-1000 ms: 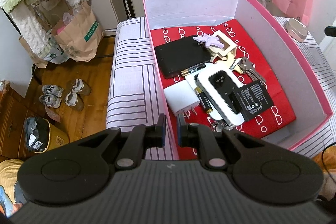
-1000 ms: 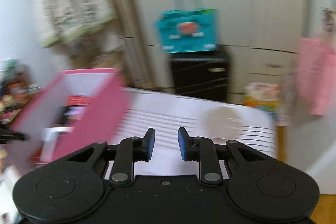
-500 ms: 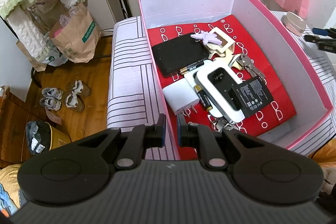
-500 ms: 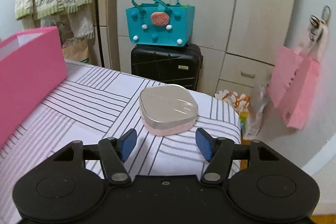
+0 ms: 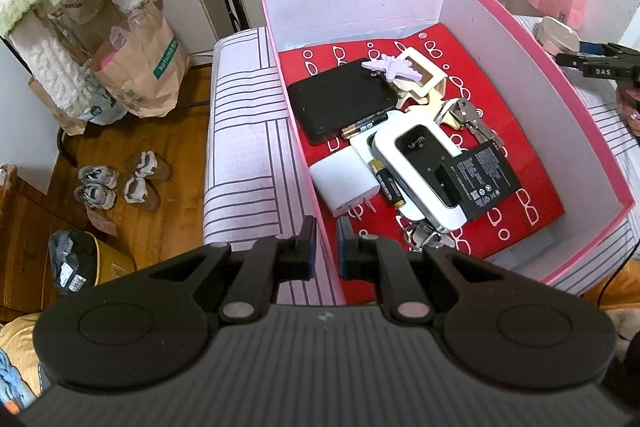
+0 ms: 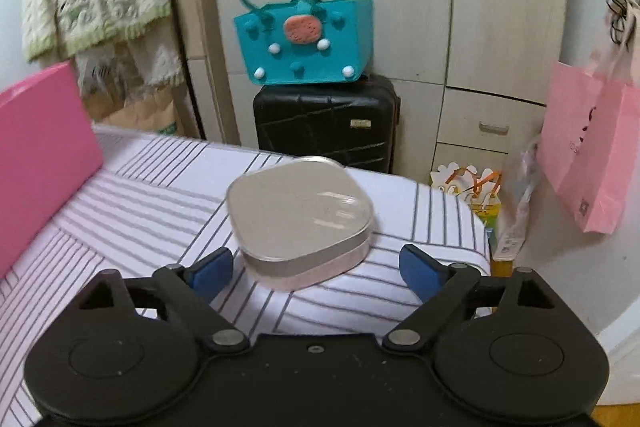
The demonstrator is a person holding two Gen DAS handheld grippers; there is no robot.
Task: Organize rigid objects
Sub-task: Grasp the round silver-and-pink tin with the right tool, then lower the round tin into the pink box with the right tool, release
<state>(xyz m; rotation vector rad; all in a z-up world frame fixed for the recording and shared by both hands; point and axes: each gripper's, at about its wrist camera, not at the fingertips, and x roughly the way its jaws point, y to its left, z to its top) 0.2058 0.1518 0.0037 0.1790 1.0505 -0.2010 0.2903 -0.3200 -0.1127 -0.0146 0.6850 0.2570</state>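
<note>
Left gripper [image 5: 325,243] is nearest, its jaws drawn together on the near left wall of the pink box [image 5: 560,75], one finger either side of the rim. Inside the box, on red paper, lie a white charger [image 5: 344,183], two batteries, a white Wi-Fi router [image 5: 416,167] with a black battery pack [image 5: 486,179] on it, keys [image 5: 468,119] and a black power bank [image 5: 340,99]. Beyond the box's right wall, on the striped cover [image 6: 140,195], the right gripper [image 6: 316,271] has just been opening; its jaws stand wide, flanking the near end of a pink case with clear lid [image 6: 300,211] without touching it.
</note>
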